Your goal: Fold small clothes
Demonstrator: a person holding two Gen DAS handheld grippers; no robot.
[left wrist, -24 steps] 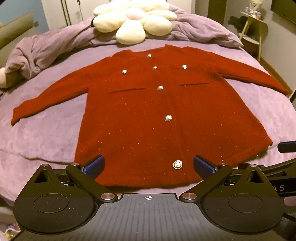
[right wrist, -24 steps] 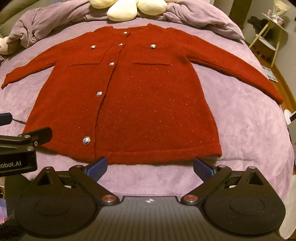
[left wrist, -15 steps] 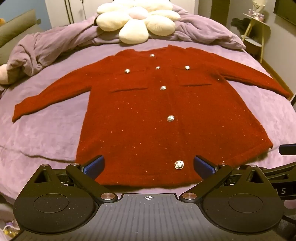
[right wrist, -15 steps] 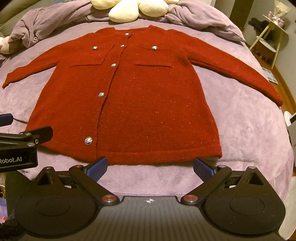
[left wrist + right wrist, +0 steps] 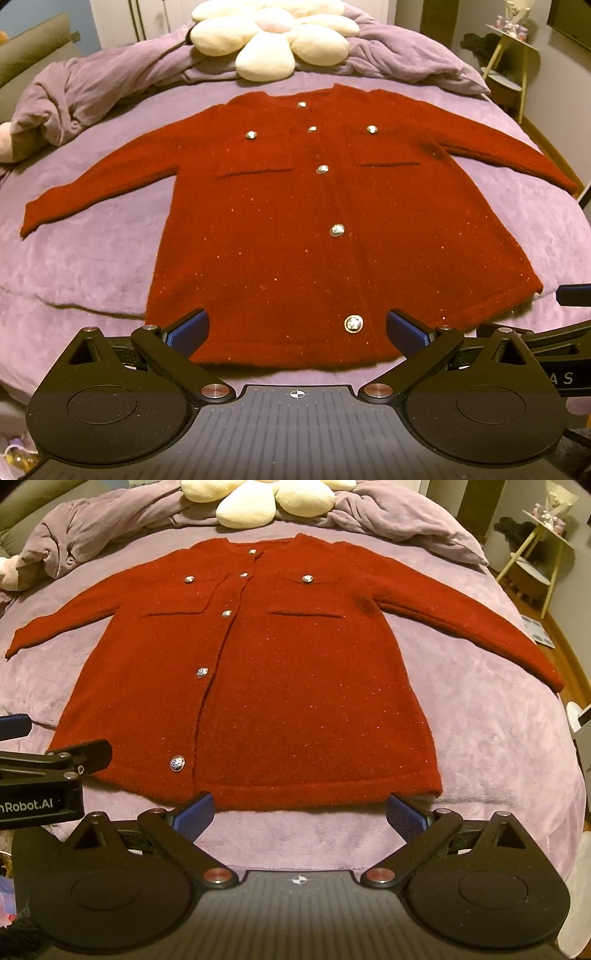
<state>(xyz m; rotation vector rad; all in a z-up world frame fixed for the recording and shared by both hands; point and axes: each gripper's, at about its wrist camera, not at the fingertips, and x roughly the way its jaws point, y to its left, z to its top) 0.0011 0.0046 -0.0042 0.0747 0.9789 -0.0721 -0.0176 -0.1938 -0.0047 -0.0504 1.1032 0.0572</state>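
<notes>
Two grippers hang over the near edge of the bed (image 5: 74,258), both spread wide and holding nothing, which suits a fold that has not yet begun. Furthest left, the cardigan's left sleeve (image 5: 96,184) lies stretched out flat on the purple cover, away from the body, so it can be turned inward without dragging the rest. Next comes the left gripper (image 5: 297,332), released, its blue pads straddling the hem near the bottom button (image 5: 353,324); it seems to sit above the knit rather than on it, though the fisheye makes that hard to judge. The cardigan (image 5: 295,683) itself is laid face up in the middle of the bed, buttoned, collar away from the person, hem nearest: smoothed ready for folding. The right gripper (image 5: 299,812) is likewise released, just short of the hem over bare cover, toward the garment's right half. The right sleeve (image 5: 480,635) reaches out toward the far right edge. Beyond the collar, a flower cushion (image 5: 273,37) and bunched duvet (image 5: 92,88) are pushed back, leaving the working area free.
</notes>
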